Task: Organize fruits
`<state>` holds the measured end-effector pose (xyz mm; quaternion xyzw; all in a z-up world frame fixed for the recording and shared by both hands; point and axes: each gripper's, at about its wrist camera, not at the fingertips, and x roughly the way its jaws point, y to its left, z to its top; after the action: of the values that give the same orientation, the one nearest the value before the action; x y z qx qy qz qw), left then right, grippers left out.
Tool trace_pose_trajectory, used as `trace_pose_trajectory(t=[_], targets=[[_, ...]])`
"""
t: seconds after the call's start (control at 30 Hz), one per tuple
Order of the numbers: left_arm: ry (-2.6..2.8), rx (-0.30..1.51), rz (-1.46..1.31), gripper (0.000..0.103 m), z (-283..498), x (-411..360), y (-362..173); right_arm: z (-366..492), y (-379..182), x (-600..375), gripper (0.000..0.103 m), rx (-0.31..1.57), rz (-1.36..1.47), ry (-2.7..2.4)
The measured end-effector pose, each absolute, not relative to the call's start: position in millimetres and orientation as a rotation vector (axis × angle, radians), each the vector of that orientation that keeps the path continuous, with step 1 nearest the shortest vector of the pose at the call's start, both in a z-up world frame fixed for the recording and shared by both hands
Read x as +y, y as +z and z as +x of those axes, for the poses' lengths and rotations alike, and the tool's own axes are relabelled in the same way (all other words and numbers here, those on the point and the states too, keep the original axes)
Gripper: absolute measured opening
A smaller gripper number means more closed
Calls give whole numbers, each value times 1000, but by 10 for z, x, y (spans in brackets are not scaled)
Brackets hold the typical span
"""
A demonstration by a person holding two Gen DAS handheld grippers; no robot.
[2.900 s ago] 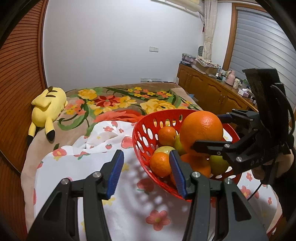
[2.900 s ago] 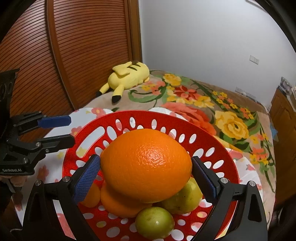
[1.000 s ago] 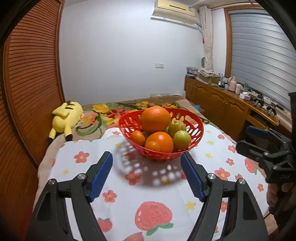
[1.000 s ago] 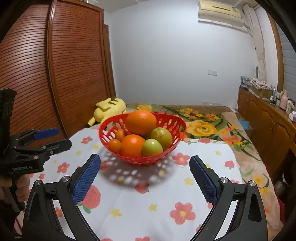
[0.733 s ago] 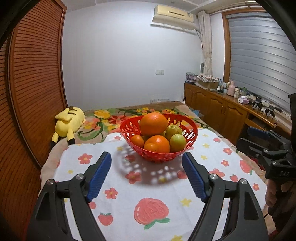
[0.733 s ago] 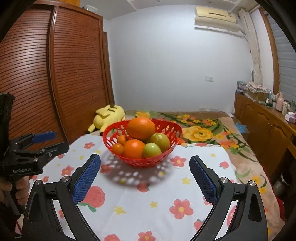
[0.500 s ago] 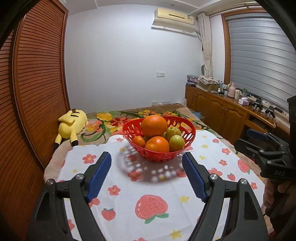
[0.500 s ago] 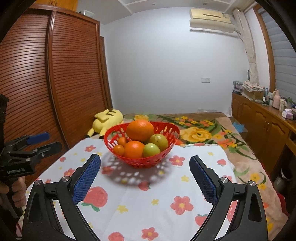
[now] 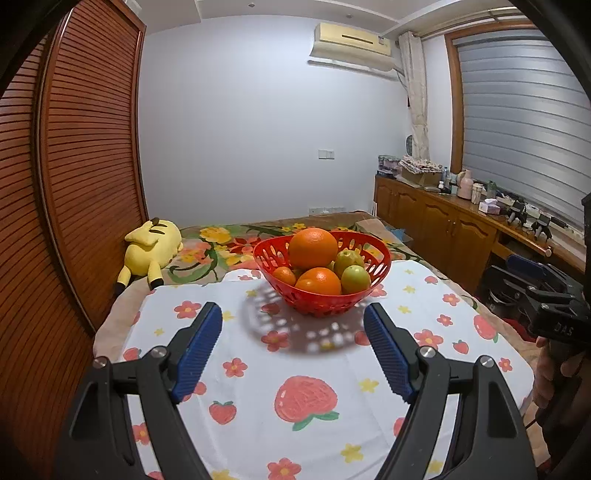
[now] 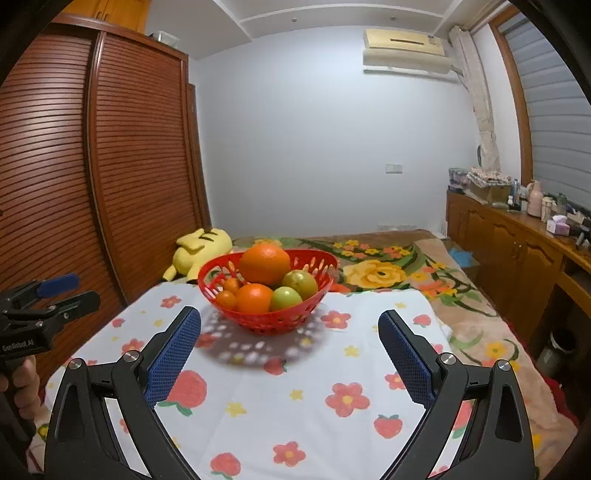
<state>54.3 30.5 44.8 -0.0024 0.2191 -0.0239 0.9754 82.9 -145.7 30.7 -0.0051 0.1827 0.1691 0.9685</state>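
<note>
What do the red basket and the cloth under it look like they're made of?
The red basket looks like moulded plastic: an even glossy red, with thin walls pierced by regular oval holes that throw spotted light on the cloth. The tablecloth seems to be a thin woven fabric, matte white, printed with flowers and strawberries; it lies smooth and drapes at the edges, though coated fabric cannot be ruled out.

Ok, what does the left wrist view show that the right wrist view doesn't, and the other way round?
Only the left wrist view shows the right gripper from the side, at its right edge, and the left gripper up close, jaws apart with nothing between them.

Only the right wrist view shows the left gripper from the side, at its left edge, the right gripper up close, also open, and the top of the wooden wardrobe.

Both show the red basket of fruit on the flowered cloth, the big orange on top, the yellow plush toy and the air conditioner.
</note>
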Motion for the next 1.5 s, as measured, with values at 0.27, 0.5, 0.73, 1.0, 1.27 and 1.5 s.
trace_pose_trajectory(t=[0.27, 0.5, 0.73, 1.0, 1.27, 1.5], targets=[[-44, 434, -10, 80, 517, 310, 454, 802, 305, -1453, 99, 365, -14, 332], [-43, 431, -12, 80, 522, 309, 453, 785, 303, -1464, 99, 364, -16, 326], [-38, 437, -16, 80, 524, 328, 456, 779, 304, -1473, 99, 364, -16, 324], [-31, 440, -24, 80, 515, 350, 441, 754, 291, -1462, 99, 366, -23, 322], [-31, 435, -22, 80, 506, 350, 439, 762, 291, -1453, 99, 367, -24, 322], [-32, 428, -22, 80, 487, 330, 448, 760, 293, -1455, 99, 366, -25, 322]])
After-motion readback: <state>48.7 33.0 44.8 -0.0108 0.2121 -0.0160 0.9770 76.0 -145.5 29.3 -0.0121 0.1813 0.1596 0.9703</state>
